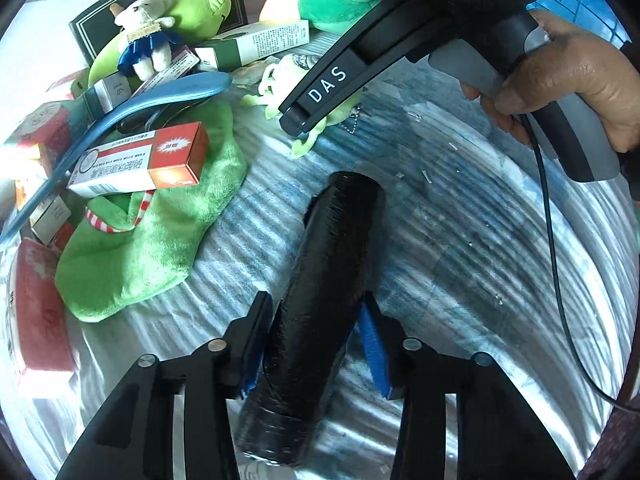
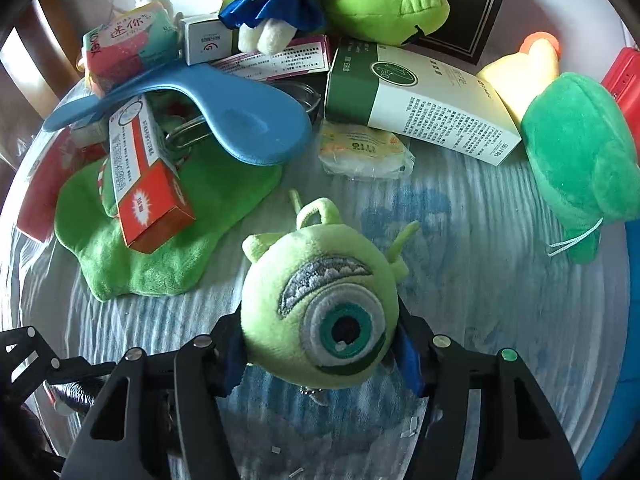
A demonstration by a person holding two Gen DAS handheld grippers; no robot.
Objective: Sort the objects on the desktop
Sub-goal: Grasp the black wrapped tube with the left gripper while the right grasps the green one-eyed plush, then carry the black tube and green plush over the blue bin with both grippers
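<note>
In the left wrist view a black film-wrapped roll (image 1: 332, 264) lies lengthwise between the fingers of my left gripper (image 1: 316, 344), which is shut on its near half just above the striped tablecloth (image 1: 460, 248). In the right wrist view my right gripper (image 2: 320, 360) is shut on a round light-green one-eyed plush (image 2: 320, 304), eye facing the camera. The left wrist view also shows the right gripper (image 1: 300, 120) at upper centre, held by a hand (image 1: 580, 80), with the plush (image 1: 276, 76) partly hidden behind it.
A cluttered pile fills the far side: red-and-white medicine box (image 2: 148, 184) on a green plush cloth (image 2: 168, 216), blue scoop (image 2: 224, 120), green-and-white carton (image 2: 420, 112), wrapped snack packet (image 2: 364, 152), bear in a blue skirt (image 1: 144, 40), dark green plush (image 2: 580, 168), yellow plush (image 2: 524, 68).
</note>
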